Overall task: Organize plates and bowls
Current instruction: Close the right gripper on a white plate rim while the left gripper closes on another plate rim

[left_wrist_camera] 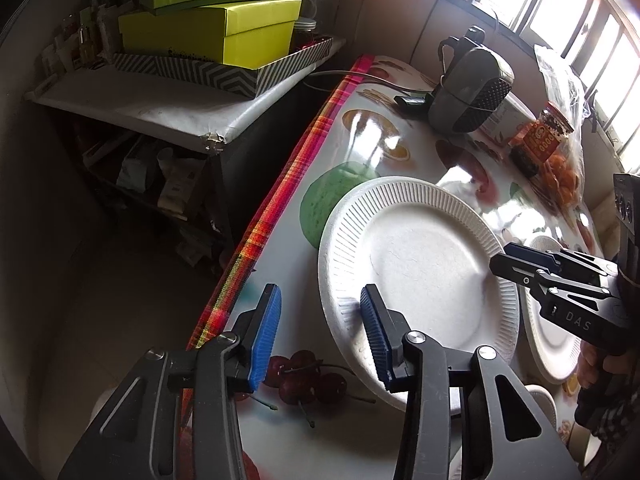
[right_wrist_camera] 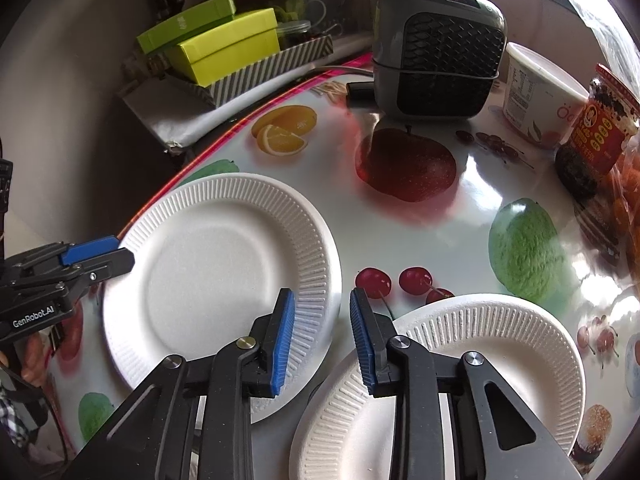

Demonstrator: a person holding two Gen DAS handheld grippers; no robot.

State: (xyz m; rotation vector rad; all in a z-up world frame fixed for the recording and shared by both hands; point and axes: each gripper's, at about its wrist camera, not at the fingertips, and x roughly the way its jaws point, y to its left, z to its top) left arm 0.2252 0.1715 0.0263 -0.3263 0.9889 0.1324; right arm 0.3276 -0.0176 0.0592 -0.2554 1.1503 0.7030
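Two white paper plates lie on the worktop (right_wrist_camera: 460,232). The left plate (right_wrist_camera: 208,264) lies by the worktop's left edge; the right plate (right_wrist_camera: 500,344) lies just beside it, towards the near edge. The left gripper (left_wrist_camera: 320,294) stands part open astride the left plate's outer rim, holding nothing. The right gripper (right_wrist_camera: 322,296), narrower, straddles that plate's opposite rim, its pads apparently not yet pressing. The step looks like a two-sided lift: pinch both rims evenly, raise level, then set it on the other plate. Count: two plates, one heater (right_wrist_camera: 436,48), one jar (right_wrist_camera: 596,128), one tub (right_wrist_camera: 536,92); no certain bowl.
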